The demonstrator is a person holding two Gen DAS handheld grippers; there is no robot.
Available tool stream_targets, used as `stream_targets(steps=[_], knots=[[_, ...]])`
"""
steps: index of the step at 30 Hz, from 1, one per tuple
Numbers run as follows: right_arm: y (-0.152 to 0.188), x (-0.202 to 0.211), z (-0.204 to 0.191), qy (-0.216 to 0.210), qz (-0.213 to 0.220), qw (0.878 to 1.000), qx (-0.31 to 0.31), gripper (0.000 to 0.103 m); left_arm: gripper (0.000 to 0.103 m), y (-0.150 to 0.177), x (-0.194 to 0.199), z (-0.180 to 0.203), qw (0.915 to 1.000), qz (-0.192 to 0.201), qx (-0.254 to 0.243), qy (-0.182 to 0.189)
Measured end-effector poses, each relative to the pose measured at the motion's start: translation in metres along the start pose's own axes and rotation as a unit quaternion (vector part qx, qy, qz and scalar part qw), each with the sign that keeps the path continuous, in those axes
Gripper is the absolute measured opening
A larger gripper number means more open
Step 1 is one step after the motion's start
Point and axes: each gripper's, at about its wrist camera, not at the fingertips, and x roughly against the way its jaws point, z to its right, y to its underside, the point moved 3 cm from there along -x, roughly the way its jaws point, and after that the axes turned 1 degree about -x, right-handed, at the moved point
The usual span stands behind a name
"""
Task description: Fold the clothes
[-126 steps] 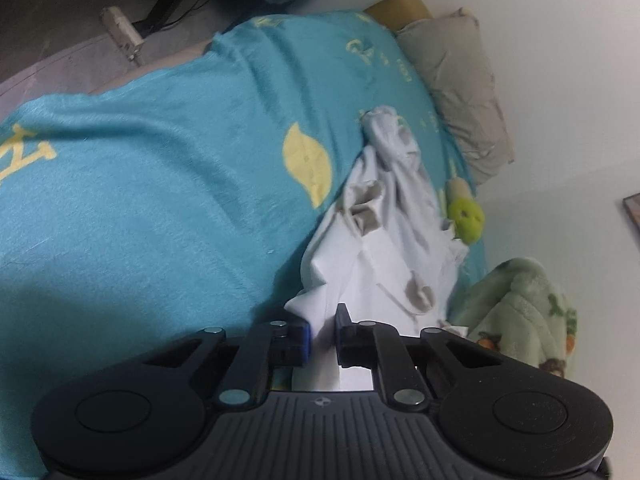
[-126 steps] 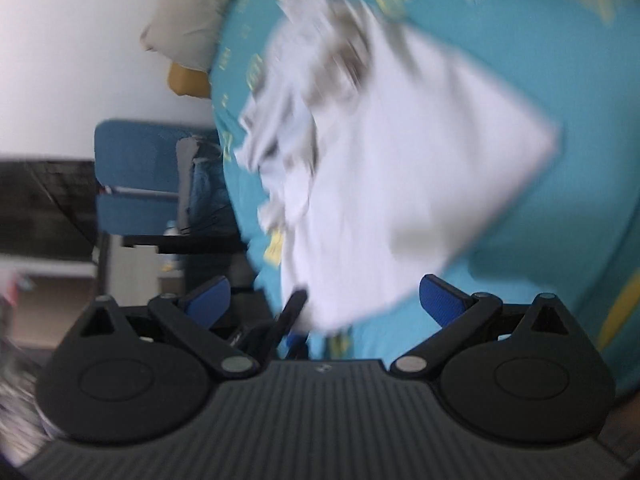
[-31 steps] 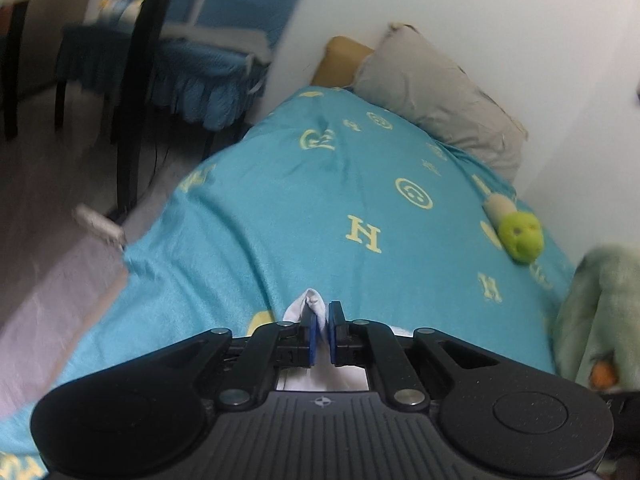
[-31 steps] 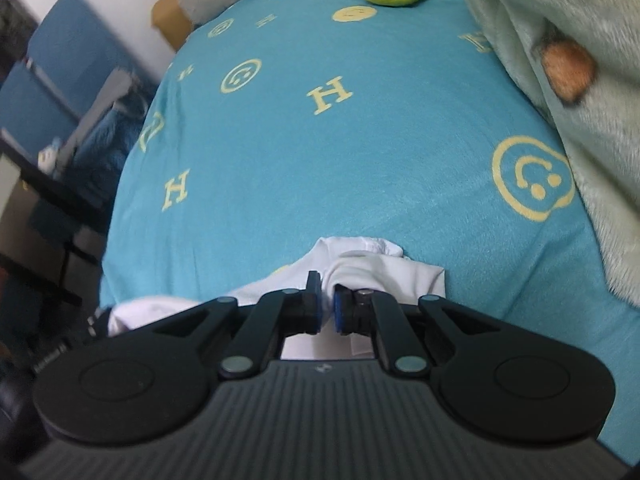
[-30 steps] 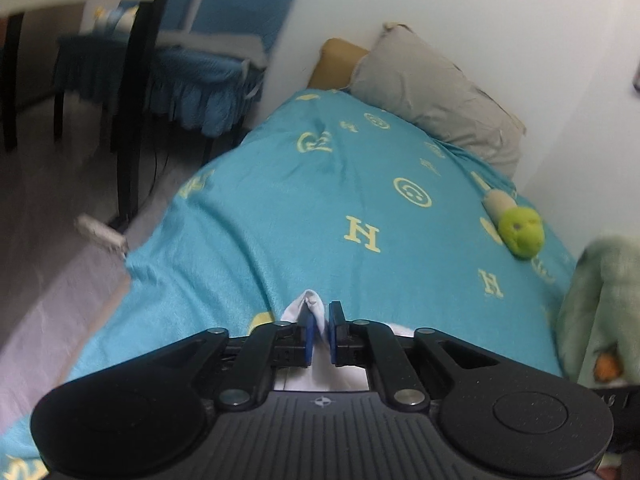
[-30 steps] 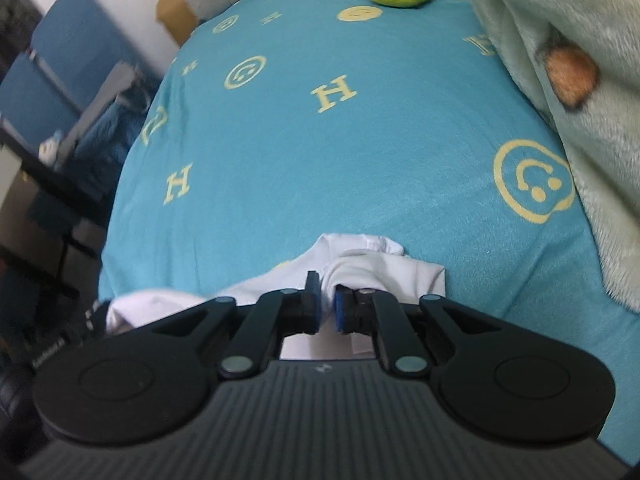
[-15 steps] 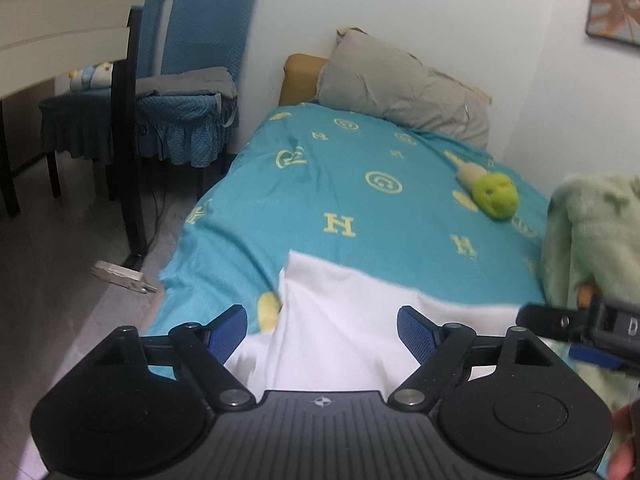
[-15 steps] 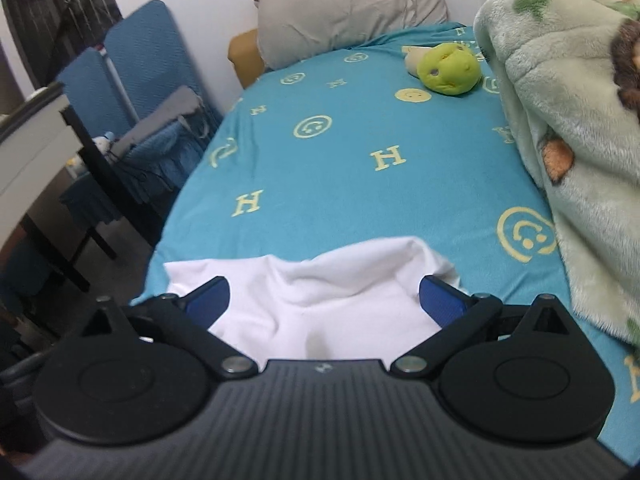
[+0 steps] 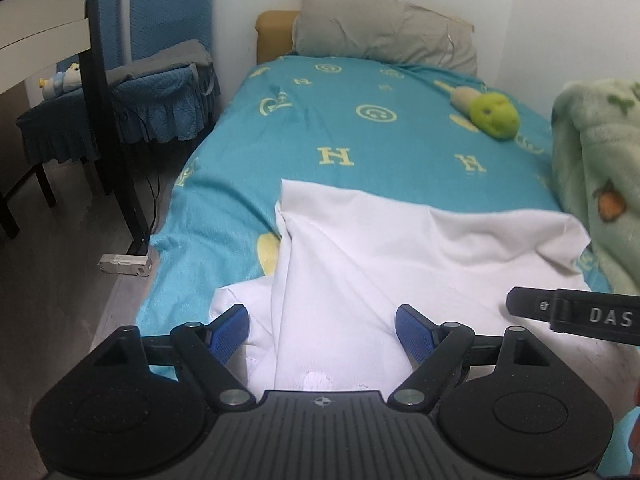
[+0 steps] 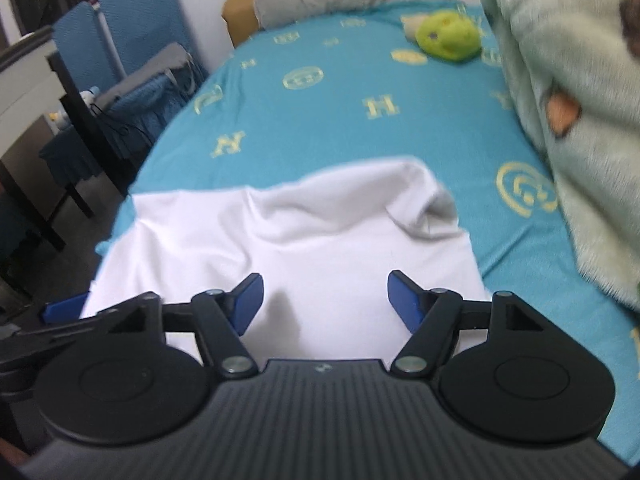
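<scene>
A white garment [image 9: 380, 264] lies spread across the near end of a bed with a teal sheet [image 9: 340, 128]. Its left edge hangs over the bed's side and its far right corner is rumpled. It also shows in the right wrist view [image 10: 304, 248]. My left gripper [image 9: 323, 328] is open above the garment's near part and holds nothing. My right gripper [image 10: 323, 300] is open above the same cloth and is empty. Part of the right gripper [image 9: 576, 314] shows at the right edge of the left wrist view.
A pale green fleece blanket [image 9: 600, 152] is heaped along the bed's right side. A green plush toy [image 9: 490, 114] and a grey pillow [image 9: 384, 40] lie toward the headboard. A blue chair [image 9: 160, 68], a dark table leg [image 9: 116, 128] and a power strip [image 9: 126, 265] stand left of the bed.
Both grippers were shut on the garment's edge a second ago. They have opened and let it go. The garment now lies spread on the bed and both grippers have pulled back above it.
</scene>
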Motion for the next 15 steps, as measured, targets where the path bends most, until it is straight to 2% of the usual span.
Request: stream_targets(steps=[6,10,15], knots=[[0.003,0.008,0.0,-0.006,0.001,1.0,-0.009,0.07,0.082,0.0,0.008,0.001,1.0,-0.003,0.001,0.008],[0.003,0.035,0.002,-0.015,0.009,1.0,-0.024,0.07,0.082,0.006,0.036,0.01,0.9995,-0.011,0.01,0.029],[0.012,0.056,0.005,-0.003,0.011,1.0,-0.027,0.071,0.083,0.021,0.05,0.029,0.9995,-0.018,-0.023,0.009]])
